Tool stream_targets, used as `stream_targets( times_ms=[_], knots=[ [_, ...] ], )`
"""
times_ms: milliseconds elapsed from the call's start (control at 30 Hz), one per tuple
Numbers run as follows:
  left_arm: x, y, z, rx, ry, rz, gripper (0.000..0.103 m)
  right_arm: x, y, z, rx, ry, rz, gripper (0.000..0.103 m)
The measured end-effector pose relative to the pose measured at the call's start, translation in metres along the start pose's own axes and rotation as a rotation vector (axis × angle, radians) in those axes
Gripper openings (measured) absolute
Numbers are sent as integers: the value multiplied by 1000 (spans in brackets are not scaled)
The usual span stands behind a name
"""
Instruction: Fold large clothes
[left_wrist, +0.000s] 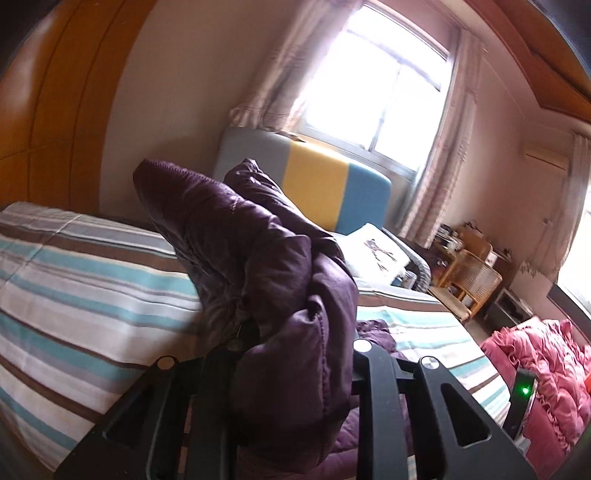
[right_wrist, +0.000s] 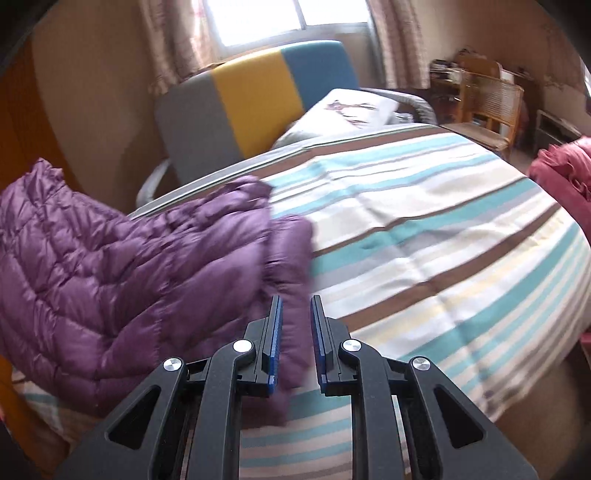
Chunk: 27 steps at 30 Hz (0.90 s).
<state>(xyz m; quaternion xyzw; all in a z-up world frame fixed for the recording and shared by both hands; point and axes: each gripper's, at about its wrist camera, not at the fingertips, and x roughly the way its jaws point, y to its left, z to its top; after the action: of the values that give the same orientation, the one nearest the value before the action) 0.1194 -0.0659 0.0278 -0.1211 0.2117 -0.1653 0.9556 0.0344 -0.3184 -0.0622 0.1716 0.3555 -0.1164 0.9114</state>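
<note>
A purple quilted down jacket (right_wrist: 122, 266) lies bunched on the left of the striped bed (right_wrist: 424, 229). My right gripper (right_wrist: 295, 314) hovers at its near right edge, jaws a little apart, blue pads bare, nothing held. In the left wrist view my left gripper (left_wrist: 295, 350) is shut on a fold of the same jacket (left_wrist: 266, 266) and holds it raised above the bed (left_wrist: 74, 280). The cloth drapes over the fingers and hides the fingertips.
A grey, yellow and blue headboard (right_wrist: 255, 103) stands at the far end with a white pillow (right_wrist: 351, 107) before it. A pink quilted garment (left_wrist: 539, 369) lies at the right. A wicker chair (left_wrist: 472, 280) and small tables stand beyond the bed.
</note>
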Motion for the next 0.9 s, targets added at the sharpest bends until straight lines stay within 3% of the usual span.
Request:
stream_targets(
  times_ms=[467, 667, 900],
  knots=[
    [46, -88, -37, 152, 112, -108, 23, -4, -35, 8, 65, -13, -26, 16],
    [68, -103, -62, 168, 205, -181, 23, -11, -53, 9, 97, -21, -36, 16],
    [87, -120, -100, 279, 308, -201, 25, -10, -58, 10, 99, -8, -68, 16]
  ],
)
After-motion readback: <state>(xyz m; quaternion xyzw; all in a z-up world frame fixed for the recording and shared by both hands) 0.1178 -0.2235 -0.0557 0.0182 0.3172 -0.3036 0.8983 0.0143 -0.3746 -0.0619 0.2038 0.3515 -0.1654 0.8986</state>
